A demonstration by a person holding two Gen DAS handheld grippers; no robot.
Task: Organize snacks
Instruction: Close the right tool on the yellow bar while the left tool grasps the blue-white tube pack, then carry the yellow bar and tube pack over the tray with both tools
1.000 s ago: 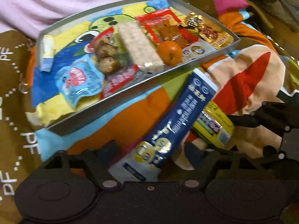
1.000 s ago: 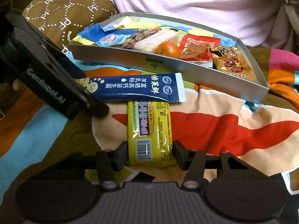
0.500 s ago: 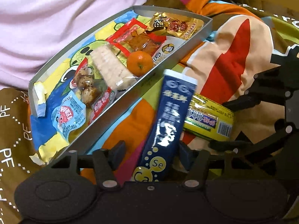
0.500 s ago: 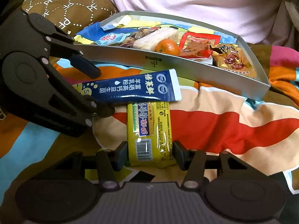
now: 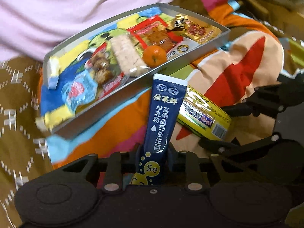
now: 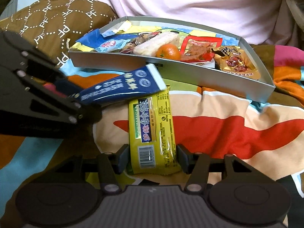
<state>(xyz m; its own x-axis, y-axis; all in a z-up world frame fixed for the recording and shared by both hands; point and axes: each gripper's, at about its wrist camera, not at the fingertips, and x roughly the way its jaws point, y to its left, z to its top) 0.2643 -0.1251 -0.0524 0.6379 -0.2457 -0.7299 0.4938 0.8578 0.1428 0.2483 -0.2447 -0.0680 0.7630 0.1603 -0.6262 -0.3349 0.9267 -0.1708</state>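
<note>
The blue sachet [image 5: 161, 117] carries white Chinese print, 倍莱鲜 above 羊乳粉 and 富硒高钙益生菌, with "Se" in a yellow circle near its lower end. The brown cushion [image 6: 57, 22] repeats "PF" in white. The yellow packet [image 6: 152, 133] bears a barcode; its Chinese lettering is unclear.

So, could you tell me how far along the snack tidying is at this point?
Several snacks, including an orange, already lie in the tray. The left gripper has just closed on the blue packet; the yellow packet sits between the right gripper fingers, grip unclear. Both packets lie outside the tray.
</note>
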